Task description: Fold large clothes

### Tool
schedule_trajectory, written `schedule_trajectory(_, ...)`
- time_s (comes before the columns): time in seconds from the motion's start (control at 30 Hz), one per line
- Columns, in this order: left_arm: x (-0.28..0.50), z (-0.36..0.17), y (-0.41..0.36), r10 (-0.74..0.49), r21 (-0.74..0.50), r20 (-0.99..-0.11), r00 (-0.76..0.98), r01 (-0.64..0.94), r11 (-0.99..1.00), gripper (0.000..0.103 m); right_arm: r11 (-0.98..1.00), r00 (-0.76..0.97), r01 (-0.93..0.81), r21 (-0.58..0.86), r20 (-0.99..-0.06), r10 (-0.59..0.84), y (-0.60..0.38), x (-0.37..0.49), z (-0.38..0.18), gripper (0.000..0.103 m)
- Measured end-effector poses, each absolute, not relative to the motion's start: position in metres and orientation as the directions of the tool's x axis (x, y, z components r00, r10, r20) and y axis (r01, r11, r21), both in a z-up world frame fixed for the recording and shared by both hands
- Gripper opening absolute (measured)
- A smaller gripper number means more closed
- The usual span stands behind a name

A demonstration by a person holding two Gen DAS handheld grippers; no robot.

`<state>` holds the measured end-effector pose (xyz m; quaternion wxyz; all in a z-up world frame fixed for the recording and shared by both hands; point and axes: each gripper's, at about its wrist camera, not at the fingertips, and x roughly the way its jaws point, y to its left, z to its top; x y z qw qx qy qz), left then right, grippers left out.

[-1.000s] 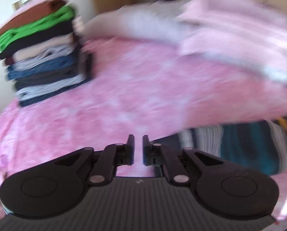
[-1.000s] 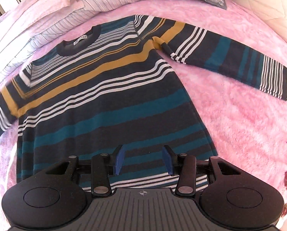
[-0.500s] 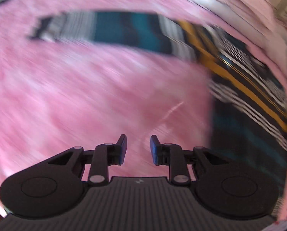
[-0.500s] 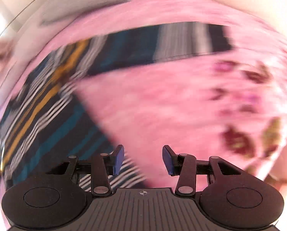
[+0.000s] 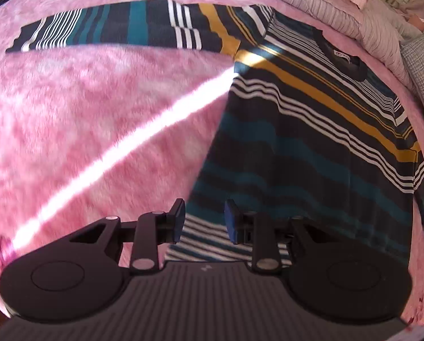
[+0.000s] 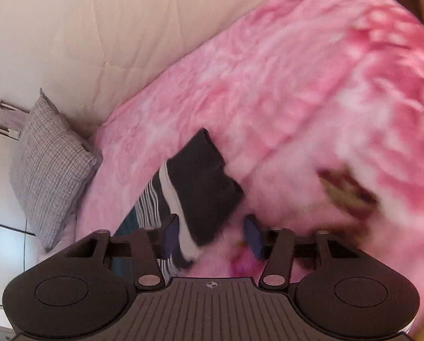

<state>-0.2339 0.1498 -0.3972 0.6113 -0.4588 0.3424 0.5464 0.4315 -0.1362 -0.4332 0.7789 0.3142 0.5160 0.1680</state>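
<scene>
Both my claws are now down at the striped sweater (image 5: 311, 142) on the pink blanket (image 5: 84, 113).

My left gripper (image 5: 205, 218), before facing the clothes stack, has just been opening; it hovers over the hem, nothing between. My right gripper (image 6: 212, 237), before above the body, stands apart around the sleeve cuff (image 6: 203, 182).

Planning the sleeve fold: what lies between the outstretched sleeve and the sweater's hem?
Only bare pink blanket, in the left wrist view, between sleeve and hem.

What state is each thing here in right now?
Striped sweater: spread flat on pink blanket, unfolded, sleeve stretched out.
Left gripper: open, jaws just been opening, over the hem, holding nothing.
Right gripper: open, sleeve cuff between its jaws, not pinched.
Grey pillow: lying on the bed.
</scene>
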Motion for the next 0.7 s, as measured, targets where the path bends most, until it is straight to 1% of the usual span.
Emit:
schedule_trajectory(0.03, -0.234, -0.396, 0.147, 0.352, -0.19, -0.92, 0.17, -0.982, -0.023, 0.025, 0.77, 0.41, 0.02, 0.638, -0.708, 0.575, -0.131, 0.439, -0.427, 0.0)
schedule_trajectory(0.13, -0.236, -0.388, 0.135, 0.376, -0.189, -0.911, 0.17, -0.982, -0.013, 0.024, 0.762, 0.519, -0.24, 0.602, -0.584, 0.624, -0.127, 0.45, -0.382, 0.0)
schedule_trajectory(0.2, -0.238, -0.389, 0.129, 0.369, -0.186, -0.913, 0.173, -0.983, 0.001, 0.024, 0.75, 0.548, -0.311, 0.583, -0.535, 0.643, -0.13, 0.463, -0.364, 0.0)
schedule_trajectory(0.23, -0.24, -0.391, 0.126, 0.356, -0.186, -0.918, 0.175, -0.983, 0.005, 0.024, 0.765, 0.543, -0.314, 0.562, -0.555, 0.63, -0.128, 0.475, -0.365, 0.0)
schedule_trajectory(0.27, -0.241, -0.394, 0.123, 0.346, -0.177, -0.923, 0.167, -0.984, 0.002, 0.024, 0.793, 0.528, -0.295, 0.533, -0.601, 0.6, -0.124, 0.486, -0.373, 0.0)
schedule_trajectory(0.3, -0.241, -0.397, 0.121, 0.338, -0.171, -0.927, 0.161, -0.985, 0.0, 0.024, 0.821, 0.5, -0.266, 0.505, -0.656, 0.566, -0.121, 0.497, -0.384, 0.0)
schedule_trajectory(0.33, -0.243, -0.4, 0.118, 0.327, -0.173, -0.931, 0.165, -0.985, 0.004, 0.025, 0.857, 0.456, -0.22, 0.465, -0.728, 0.512, -0.116, 0.508, -0.396, 0.002)
schedule_trajectory(0.37, -0.246, -0.401, 0.116, 0.321, -0.17, -0.933, 0.163, -0.985, 0.009, 0.025, 0.886, 0.418, -0.178, 0.428, -0.782, 0.462, -0.114, 0.512, -0.404, 0.013)
schedule_trajectory(0.4, -0.251, -0.401, 0.113, 0.321, -0.168, -0.933, 0.164, -0.986, 0.016, 0.025, 0.883, 0.406, -0.166, 0.44, -0.785, 0.468, -0.115, 0.509, -0.405, 0.014)
schedule_trajectory(0.43, -0.255, -0.401, 0.109, 0.32, -0.17, -0.932, 0.168, -0.985, 0.022, 0.025, 0.861, 0.409, -0.181, 0.475, -0.76, 0.505, -0.12, 0.5, -0.401, 0.025)
schedule_trajectory(0.47, -0.259, -0.402, 0.107, 0.317, -0.174, -0.932, 0.173, -0.984, 0.026, 0.026, 0.846, 0.395, -0.197, 0.495, -0.749, 0.531, -0.124, 0.489, -0.397, 0.039)
schedule_trajectory(0.5, -0.264, -0.403, 0.105, 0.31, -0.182, -0.933, 0.181, -0.983, 0.026, 0.028, 0.831, 0.376, -0.219, 0.512, -0.742, 0.556, -0.127, 0.474, -0.394, 0.042)
schedule_trajectory(0.57, -0.273, -0.405, 0.1, 0.295, -0.212, -0.932, 0.209, -0.977, 0.023, 0.028, 0.778, 0.283, -0.302, 0.551, -0.727, 0.625, -0.131, 0.436, -0.39, 0.044)
schedule_trajectory(0.63, -0.28, -0.406, 0.095, 0.284, -0.24, -0.929, 0.237, -0.971, 0.024, 0.029, 0.714, 0.118, -0.396, 0.578, -0.739, 0.664, -0.13, 0.391, -0.391, 0.044)
schedule_trajectory(0.7, -0.287, -0.41, 0.089, 0.267, -0.298, -0.919, 0.292, -0.954, 0.019, 0.03, 0.649, -0.027, -0.452, 0.612, -0.737, 0.676, -0.129, 0.347, -0.396, 0.044)
